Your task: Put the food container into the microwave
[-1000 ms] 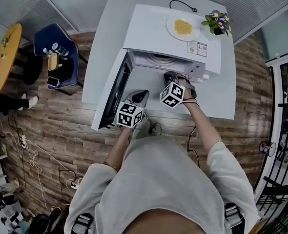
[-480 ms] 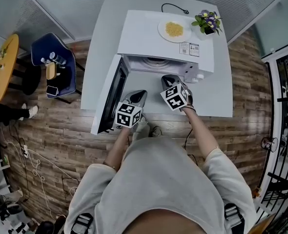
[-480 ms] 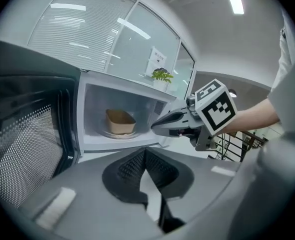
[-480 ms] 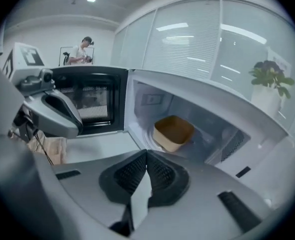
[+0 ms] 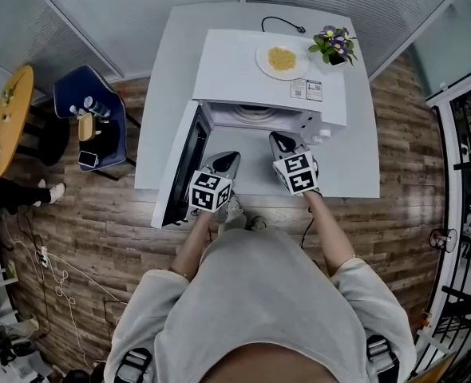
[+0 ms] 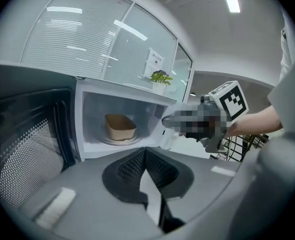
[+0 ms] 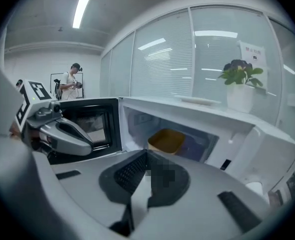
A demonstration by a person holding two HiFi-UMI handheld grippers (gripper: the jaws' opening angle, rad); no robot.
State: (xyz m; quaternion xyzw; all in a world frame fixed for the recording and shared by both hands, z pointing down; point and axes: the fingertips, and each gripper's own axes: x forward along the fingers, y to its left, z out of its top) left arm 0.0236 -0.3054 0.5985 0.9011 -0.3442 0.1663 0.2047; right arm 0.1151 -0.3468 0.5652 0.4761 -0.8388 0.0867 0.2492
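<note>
Already the food container (image 6: pixel 120 127) sits inside the microwave (image 5: pixel 251 74), upright on the turntable (image 6: pixel 122 142) at the middle of the cavity. It is tan and open-topped. The door (image 5: pixel 184 159) stands swung wide to the left. Both tools hang just outside the opening: the left gripper (image 6: pixel 145 153) has its jaws pressed together with nothing between them, and the right gripper (image 7: pixel 146 158) is likewise closed and empty. On the microwave's top rest a plate (image 5: pixel 282 57) of yellow food and a potted plant (image 5: pixel 334 45).
</note>
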